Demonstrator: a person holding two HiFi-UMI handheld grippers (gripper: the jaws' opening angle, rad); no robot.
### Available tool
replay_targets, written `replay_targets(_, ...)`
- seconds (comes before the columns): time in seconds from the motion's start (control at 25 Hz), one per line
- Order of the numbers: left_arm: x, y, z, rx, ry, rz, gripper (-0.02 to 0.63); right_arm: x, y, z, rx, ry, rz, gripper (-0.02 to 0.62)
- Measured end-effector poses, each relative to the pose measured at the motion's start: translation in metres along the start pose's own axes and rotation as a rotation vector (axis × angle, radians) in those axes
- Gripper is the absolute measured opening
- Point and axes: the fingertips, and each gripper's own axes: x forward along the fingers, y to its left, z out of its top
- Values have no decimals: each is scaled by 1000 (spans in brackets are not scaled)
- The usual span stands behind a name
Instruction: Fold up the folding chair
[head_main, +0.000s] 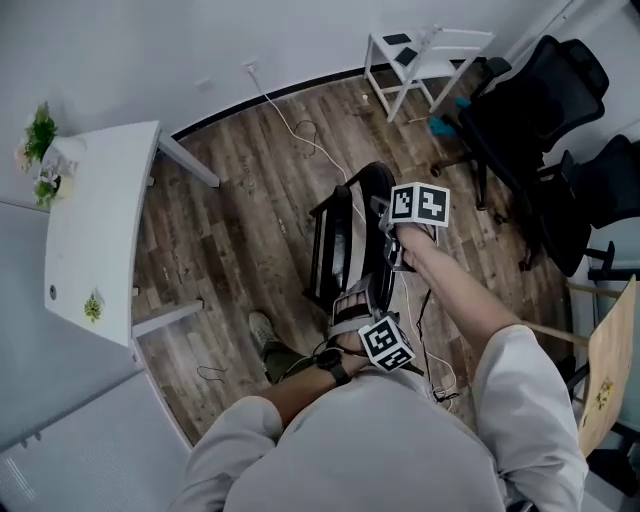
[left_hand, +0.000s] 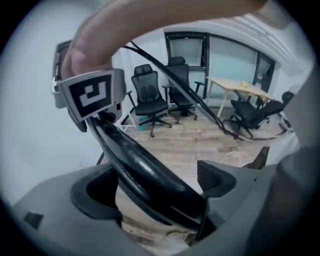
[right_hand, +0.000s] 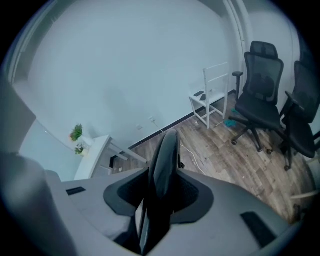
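Observation:
The black folding chair stands on the wood floor in front of me, its seat and back close together. My right gripper grips its upper edge. In the right gripper view the black rim runs straight up between the right gripper's pads, which press on both sides of it. My left gripper holds the chair lower down, nearer to me. In the left gripper view a curved black chair bar crosses slantwise between the left gripper's wide-set jaws and touches both pads. The right gripper's marker cube shows at the bar's far end.
A white table with a small plant stands at the left. A white stool is at the back wall, and black office chairs at the right. A wooden tabletop is at the far right. A white cable trails over the floor.

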Motion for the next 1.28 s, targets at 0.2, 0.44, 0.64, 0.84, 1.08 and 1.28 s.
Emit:
replay_targets(0.2, -4, 10, -8, -32, -8, 58, 443, 3, 6, 0, 8, -5, -19, 104)
replay_targets(0.44, -34, 58, -42, -164, 1, 126, 349, 25, 65, 4, -20, 21, -39, 103)
replay_targets(0.64, -65, 102, -82, -253, 0, 148, 300, 50, 123, 2, -41, 41, -70, 106)
replay_targets(0.84, -93, 141, -128, -315, -22, 140, 279, 77, 184, -3, -65, 45, -92, 109)
replay_targets(1.08, -129, 188, -179, -344, -48, 133, 265, 105, 253, -6, -70, 42, -103, 112)
replay_targets(1.28, -162, 230, -227, -325, -40, 141, 259, 127, 317, -7, -52, 30, -86, 115)
